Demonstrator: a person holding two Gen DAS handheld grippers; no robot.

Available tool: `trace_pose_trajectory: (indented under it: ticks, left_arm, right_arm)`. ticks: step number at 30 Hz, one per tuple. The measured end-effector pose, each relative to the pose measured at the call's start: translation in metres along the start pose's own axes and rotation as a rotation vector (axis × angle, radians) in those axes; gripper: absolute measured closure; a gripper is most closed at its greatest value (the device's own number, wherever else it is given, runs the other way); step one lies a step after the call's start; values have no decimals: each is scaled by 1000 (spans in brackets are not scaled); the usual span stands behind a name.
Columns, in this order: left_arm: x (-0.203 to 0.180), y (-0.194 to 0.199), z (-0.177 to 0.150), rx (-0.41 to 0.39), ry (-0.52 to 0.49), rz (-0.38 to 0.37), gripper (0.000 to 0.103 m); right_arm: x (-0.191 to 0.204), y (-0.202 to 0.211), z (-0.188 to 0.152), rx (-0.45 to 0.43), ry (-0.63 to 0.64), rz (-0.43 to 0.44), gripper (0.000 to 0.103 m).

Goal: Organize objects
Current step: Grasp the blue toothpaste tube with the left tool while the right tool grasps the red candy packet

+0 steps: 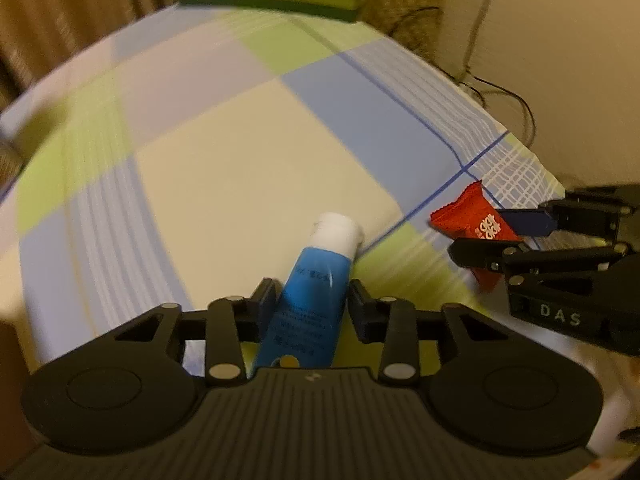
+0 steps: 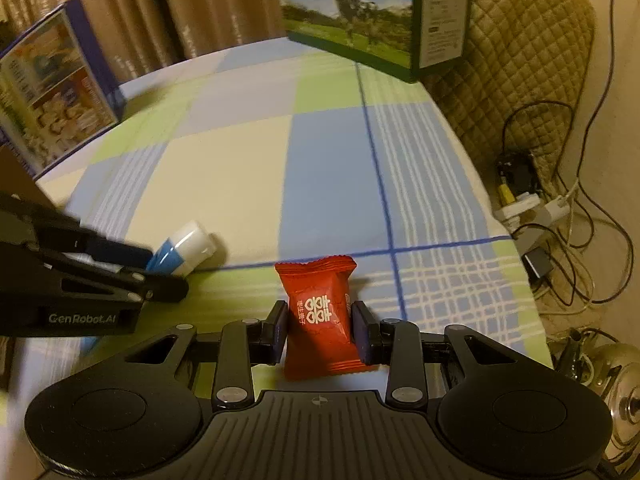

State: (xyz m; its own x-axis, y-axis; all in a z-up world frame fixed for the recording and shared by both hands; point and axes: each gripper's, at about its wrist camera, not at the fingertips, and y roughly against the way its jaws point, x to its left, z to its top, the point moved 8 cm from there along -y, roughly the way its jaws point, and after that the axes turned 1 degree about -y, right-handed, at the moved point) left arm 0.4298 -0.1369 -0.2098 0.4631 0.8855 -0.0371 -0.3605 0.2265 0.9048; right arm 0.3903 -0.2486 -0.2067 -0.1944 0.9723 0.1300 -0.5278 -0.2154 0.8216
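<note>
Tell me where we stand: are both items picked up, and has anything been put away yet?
Done: both picks look made. In hand: the left gripper is shut on the blue tube, and the right gripper is shut on the red packet, both over the checked cloth. Left: placing both. No destination is evident; the two boxes at the far edge stand closed, so nothing looks stowed.

Hidden, cropped, blurred

Blue tube (image 1: 308,300): lower end hidden behind left gripper (image 1: 312,292) body, label print unreadable. Left-wrist background motion-blurred. Red packet (image 2: 320,316): sides covered by right gripper (image 2: 320,320) pads. Cow-print box (image 2: 372,12) and purple box (image 2: 52,80) cropped by frame edges.
</note>
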Motion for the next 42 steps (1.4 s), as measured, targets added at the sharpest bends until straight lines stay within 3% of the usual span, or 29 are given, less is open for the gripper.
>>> trace_pose_trajectory:
  ticks: [7,20,24,28,30,34,38,42]
  left_arm:
    - [0,22,-46,48,208,56,70]
    - [10,74,-142,96,368,110,70]
    - [17,85,-166,96,429,123,68]
    - [12,88,-174,79,427,135,64]
    - [7,87,-175,72,398,139,56]
    - [-5,82,-174,67,318,177,51]
    - [-5,85,-175,40,323,172,69]
    - [-4,87,-179,29,336,175,70]
  right_arm:
    - [19,16,-28,15,98,52,73]
    - [75,48,-97,80,319,187,73]
    - [87,50,-107,84,369,190,72]
    - [88,50,-109,84,380,181,72]
    - [87,51,-110,83,378,175,71]
    - [86,54,-113,75,378,168,71]
    - [86,57,-116,72,368,176,71]
    - [86,60,-119,75,363,181,73]
